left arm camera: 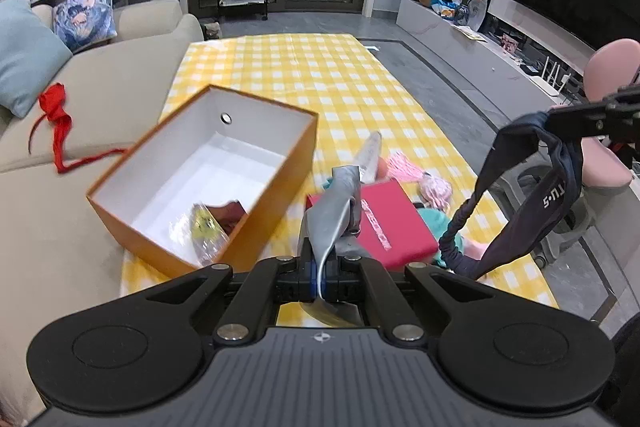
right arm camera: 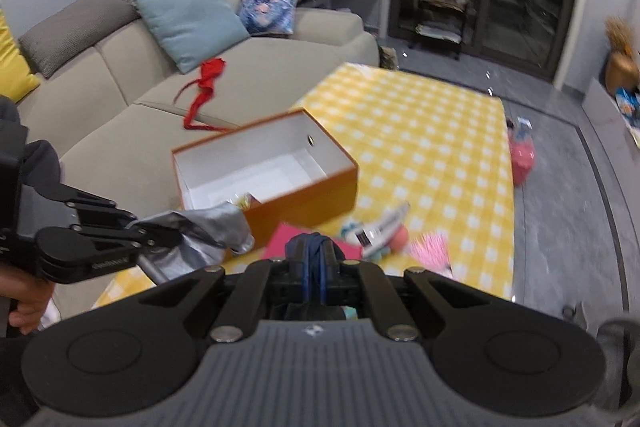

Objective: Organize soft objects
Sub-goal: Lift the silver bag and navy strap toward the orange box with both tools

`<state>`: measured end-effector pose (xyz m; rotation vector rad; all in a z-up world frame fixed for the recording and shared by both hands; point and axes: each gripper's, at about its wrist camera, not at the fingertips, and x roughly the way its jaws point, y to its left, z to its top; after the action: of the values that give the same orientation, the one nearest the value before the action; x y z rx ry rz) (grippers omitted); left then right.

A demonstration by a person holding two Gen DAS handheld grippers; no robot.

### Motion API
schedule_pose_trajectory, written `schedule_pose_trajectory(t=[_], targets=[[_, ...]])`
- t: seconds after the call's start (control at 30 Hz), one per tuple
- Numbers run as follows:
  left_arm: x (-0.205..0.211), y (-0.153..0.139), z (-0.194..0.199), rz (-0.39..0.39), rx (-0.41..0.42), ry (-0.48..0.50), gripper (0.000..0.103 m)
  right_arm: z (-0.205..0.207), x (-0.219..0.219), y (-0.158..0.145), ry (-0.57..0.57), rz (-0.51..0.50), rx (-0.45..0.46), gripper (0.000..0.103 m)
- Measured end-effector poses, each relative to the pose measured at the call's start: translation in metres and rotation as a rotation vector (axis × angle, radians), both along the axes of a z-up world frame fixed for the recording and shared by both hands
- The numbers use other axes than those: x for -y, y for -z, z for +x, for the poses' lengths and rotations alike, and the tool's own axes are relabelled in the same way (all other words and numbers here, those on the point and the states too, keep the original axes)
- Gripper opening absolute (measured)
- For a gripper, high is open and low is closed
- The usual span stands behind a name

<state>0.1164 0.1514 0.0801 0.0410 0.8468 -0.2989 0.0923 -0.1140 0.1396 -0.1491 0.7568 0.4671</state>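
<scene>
My left gripper (left arm camera: 326,267) is shut on a silvery grey cloth (left arm camera: 340,203), held up over the yellow checked table (left arm camera: 320,75). The right wrist view shows it from the side, left gripper (right arm camera: 174,233) with the grey cloth (right arm camera: 212,227) bunched at its tips. My right gripper (right arm camera: 314,267) is shut on a dark navy garment (right arm camera: 312,247). From the left wrist view, that right gripper (left arm camera: 552,117) holds the navy garment (left arm camera: 560,195) hanging as a loop with an elastic band. An open orange box (left arm camera: 200,179) with a white inside stands beside both.
A yellow packet (left arm camera: 204,231) lies in the box. A red flat box (left arm camera: 384,223), pink items (left arm camera: 436,187) and a teal item (left arm camera: 440,223) lie on the table. A red garment (right arm camera: 204,87) rests on the beige sofa (right arm camera: 120,99). A pink chair (left arm camera: 604,155) stands at the right.
</scene>
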Motion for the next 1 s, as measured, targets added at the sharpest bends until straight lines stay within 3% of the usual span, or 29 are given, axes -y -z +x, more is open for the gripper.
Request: schedule_pose_trajectory(t=[0.23,0.47,1.0], targets=[[-0.019,-0.015,0.025,-0.011,0.013,-0.026,0.003,0.029,-0.045,-0.021,-0.062,-0.015,0.039,0.002],[-0.036,-0.016,0.048,0.062,0.018,-0.027,0.003,0.064,-0.085,-0.028,-0.105,-0.028,0.059,0.002],[-0.08,0.007,0.119,0.159,-0.019,-0.049,0.003,0.148,-0.179,-0.025,-0.158,0.009,0.057,0.002]])
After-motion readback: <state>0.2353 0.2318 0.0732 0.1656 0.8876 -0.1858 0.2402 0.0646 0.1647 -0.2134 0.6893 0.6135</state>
